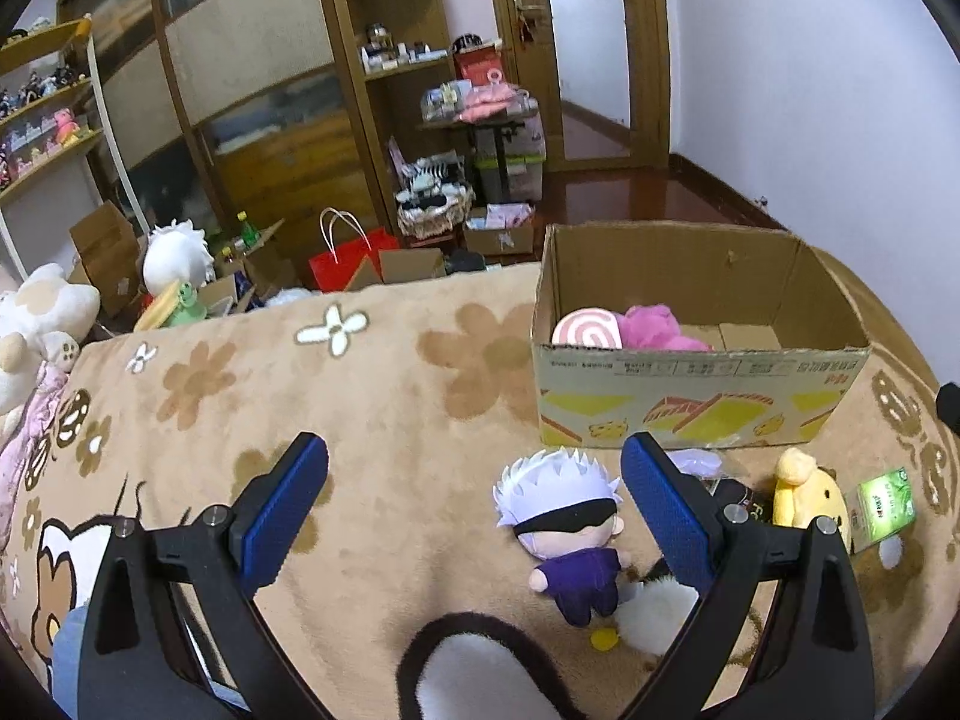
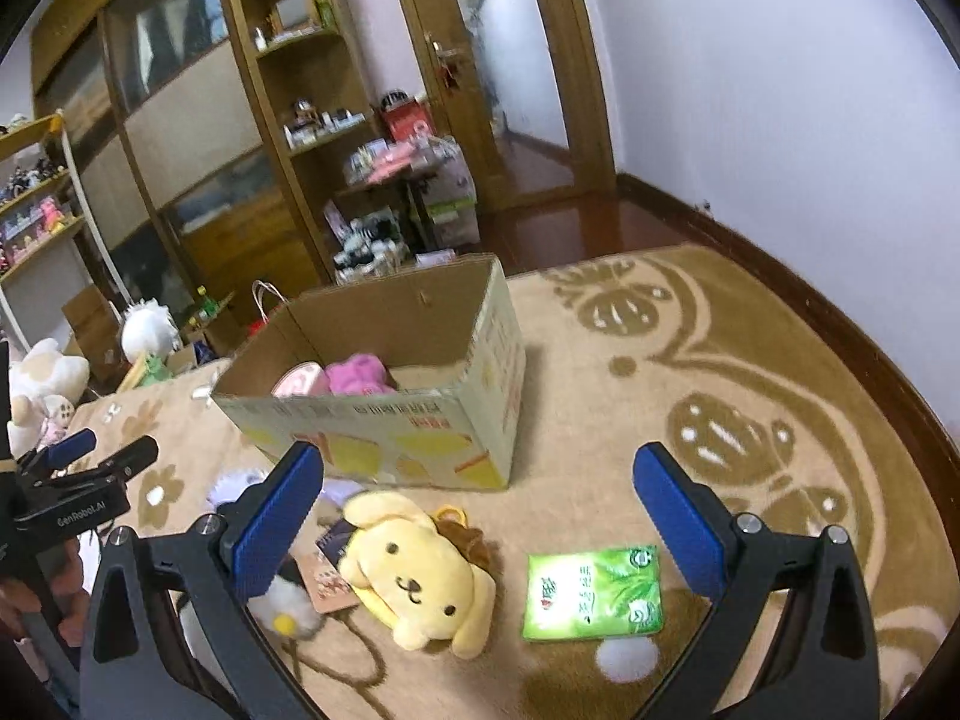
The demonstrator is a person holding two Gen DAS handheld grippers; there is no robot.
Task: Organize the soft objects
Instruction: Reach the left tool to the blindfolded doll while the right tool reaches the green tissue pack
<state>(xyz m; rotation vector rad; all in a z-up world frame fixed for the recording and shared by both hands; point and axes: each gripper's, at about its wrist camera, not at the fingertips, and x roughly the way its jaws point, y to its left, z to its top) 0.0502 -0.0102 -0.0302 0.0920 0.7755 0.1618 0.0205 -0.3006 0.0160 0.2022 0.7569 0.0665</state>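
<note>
A cardboard box (image 1: 696, 396) stands on the tan blanket and holds a pink plush (image 1: 654, 327) and a pink swirl cushion (image 1: 585, 330). It also shows in the right wrist view (image 2: 420, 432). My left gripper (image 1: 474, 504) is open and empty, above a white-haired doll in purple (image 1: 567, 531). My right gripper (image 2: 477, 516) is open and empty, above a yellow dog plush (image 2: 420, 576) and a green tissue pack (image 2: 591, 594). The yellow plush (image 1: 807, 495) and the tissue pack (image 1: 885, 504) also show at the right of the left wrist view.
A small white fluffy toy (image 1: 654, 618) and a paper tag (image 2: 330, 585) lie near the dolls. The left gripper shows at the left of the right wrist view (image 2: 90, 462). Plush toys (image 1: 42, 324), boxes and a red bag (image 1: 348, 267) crowd the floor beyond the bed.
</note>
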